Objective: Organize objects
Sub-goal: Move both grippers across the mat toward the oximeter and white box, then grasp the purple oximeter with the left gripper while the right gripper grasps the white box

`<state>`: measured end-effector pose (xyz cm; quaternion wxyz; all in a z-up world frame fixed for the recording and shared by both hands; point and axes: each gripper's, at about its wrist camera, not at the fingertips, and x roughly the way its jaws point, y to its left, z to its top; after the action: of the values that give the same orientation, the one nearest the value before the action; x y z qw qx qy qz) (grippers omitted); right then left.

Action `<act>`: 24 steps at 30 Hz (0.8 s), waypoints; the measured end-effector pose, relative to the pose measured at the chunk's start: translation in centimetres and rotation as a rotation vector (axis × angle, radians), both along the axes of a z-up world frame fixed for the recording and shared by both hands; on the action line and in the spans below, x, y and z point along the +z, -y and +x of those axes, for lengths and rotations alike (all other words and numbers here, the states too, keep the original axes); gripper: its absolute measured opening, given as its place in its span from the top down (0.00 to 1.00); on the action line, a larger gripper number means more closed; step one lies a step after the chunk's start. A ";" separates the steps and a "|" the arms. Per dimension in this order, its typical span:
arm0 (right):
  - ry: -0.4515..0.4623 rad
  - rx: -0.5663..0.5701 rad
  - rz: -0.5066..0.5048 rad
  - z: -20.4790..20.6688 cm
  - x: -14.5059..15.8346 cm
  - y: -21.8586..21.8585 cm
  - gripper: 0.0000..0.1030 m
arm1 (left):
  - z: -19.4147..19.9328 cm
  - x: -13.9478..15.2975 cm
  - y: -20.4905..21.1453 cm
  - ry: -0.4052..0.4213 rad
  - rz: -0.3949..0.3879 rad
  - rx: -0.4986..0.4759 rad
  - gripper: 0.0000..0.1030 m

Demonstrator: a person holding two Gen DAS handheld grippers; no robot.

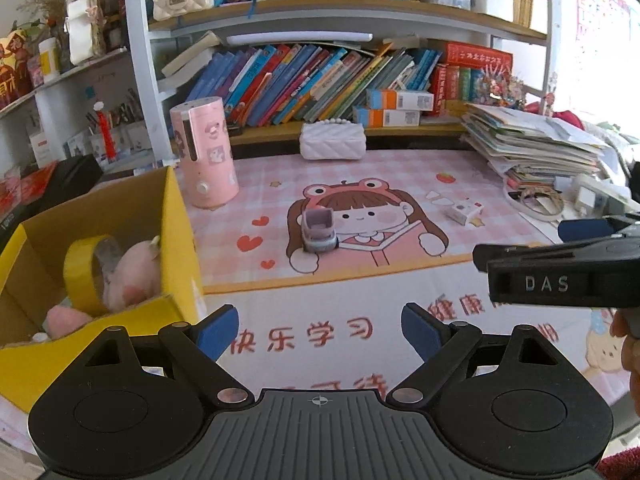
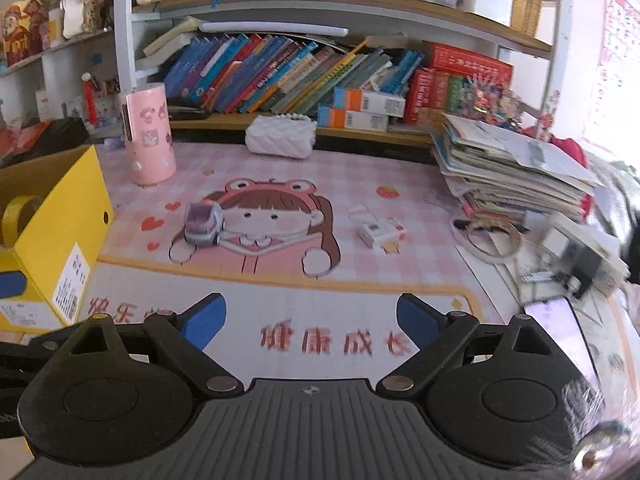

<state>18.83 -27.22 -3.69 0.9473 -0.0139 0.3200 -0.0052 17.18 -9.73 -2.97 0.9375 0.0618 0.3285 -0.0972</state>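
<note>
Both grippers, left gripper [image 1: 319,330] and right gripper [image 2: 311,322], are held spread and empty; toy car [image 1: 318,232] and small box [image 2: 380,232], probably cardboard, remain unsorted outside yellow box [image 1: 176,216].

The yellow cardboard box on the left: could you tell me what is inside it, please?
Inside the yellow box are a roll of yellow tape standing on edge and pink plush toys. The box's near wall hides the bottom, so anything lying lower cannot be seen.
</note>
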 end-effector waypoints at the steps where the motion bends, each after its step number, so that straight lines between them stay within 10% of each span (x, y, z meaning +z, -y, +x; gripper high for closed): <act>1: 0.002 0.005 0.003 0.5 0.0 0.4 0.11 | 0.3 0.0 0.3 0.001 0.004 0.007 0.13; 24: -0.104 0.044 0.009 18.2 -6.8 11.3 0.03 | 12.3 -2.7 5.7 -0.039 0.038 0.189 0.14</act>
<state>37.00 -38.54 -10.51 0.9294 -0.0170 0.3683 0.0180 29.46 -15.41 -5.68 0.9346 0.0464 0.3527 -0.0030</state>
